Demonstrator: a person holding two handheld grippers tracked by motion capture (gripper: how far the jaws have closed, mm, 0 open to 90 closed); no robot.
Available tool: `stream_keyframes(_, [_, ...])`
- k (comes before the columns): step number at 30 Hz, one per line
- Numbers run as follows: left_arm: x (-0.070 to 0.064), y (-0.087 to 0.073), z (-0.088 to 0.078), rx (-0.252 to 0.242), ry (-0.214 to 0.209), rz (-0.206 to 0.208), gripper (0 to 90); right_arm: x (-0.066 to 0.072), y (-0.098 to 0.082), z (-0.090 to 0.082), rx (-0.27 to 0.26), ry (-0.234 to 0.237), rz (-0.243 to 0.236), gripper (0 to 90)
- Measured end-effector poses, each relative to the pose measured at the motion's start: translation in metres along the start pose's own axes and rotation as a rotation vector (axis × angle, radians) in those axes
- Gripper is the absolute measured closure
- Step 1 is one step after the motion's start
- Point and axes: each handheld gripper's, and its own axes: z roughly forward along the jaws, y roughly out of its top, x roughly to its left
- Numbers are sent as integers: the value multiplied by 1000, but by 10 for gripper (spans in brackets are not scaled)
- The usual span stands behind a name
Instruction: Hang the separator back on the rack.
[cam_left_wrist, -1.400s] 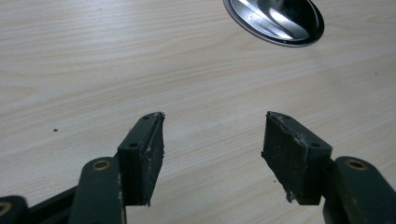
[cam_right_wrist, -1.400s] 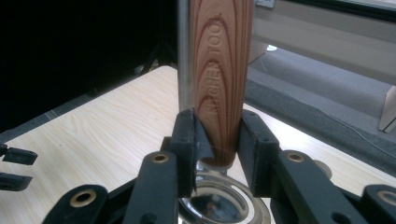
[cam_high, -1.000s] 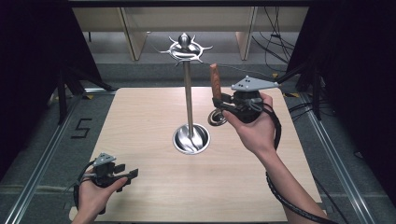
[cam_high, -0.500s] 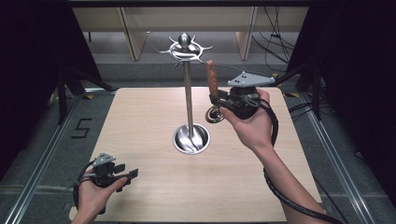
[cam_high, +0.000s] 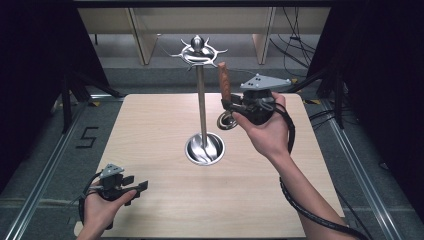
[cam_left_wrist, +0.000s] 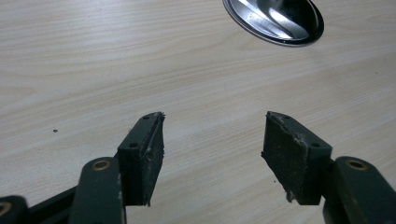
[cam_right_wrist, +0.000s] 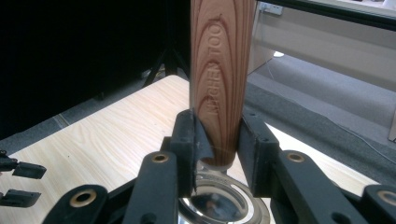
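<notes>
Clamped upright in right gripper (cam_right_wrist: 215, 154): grained wooden handle (cam_right_wrist: 220, 74), steel ring beneath. Left gripper (cam_left_wrist: 210, 158) spread empty over pale table (cam_left_wrist: 70, 70).

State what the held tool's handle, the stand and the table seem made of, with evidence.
Handle: wood, smooth, visible grain and stamped lettering. Stand: polished metal, probably steel, mirror reflections on its base. Table: pale wood or wood-look laminate; printed or real grain cannot be told.
</notes>
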Motion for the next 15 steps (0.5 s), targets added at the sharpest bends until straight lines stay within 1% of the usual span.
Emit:
stream_keyframes(2, [0, 0, 0, -1, 2, 3, 376, 0, 0, 1, -9, 6, 10, 703])
stream_keyframes(3, [0, 0, 0, -2, 1, 3, 376, 0, 2, 0, -14, -5, -6, 703])
stream_keyframes(5, [0, 0, 0, -4, 2, 4, 376, 0, 2, 0, -10, 1, -4, 703])
stream_keyframes(6, [0, 0, 0, 0, -2, 2, 376, 2, 3, 0, -10, -1, 7, 702])
stream_keyframes(7, [0, 0, 0, 0, 0, 1, 376, 1, 3, 0, -13, 1, -5, 702])
stream_keyframes(8, [0, 0, 0, -2, 1, 4, 376, 1, 4, 1, -8, 4, -2, 702])
stream_keyframes(9, [0, 0, 0, -2, 1, 4, 376, 1, 4, 1, -9, 4, -9, 702])
stream_keyframes(10, [0, 0, 0, -2, 1, 4, 376, 1, 4, 1, -6, 1, -5, 703])
stream_keyframes(11, [0, 0, -1, 0, 0, 4, 376, 1, 4, 2, -13, 9, -8, 703])
stream_keyframes(14, [0, 0, -1, 2, -2, 2, 376, 1, 4, 2, -12, 1, -14, 703])
stream_keyframes(15, [0, 0, -1, 5, -2, 4, 376, 3, 4, 2, -10, 7, -8, 703])
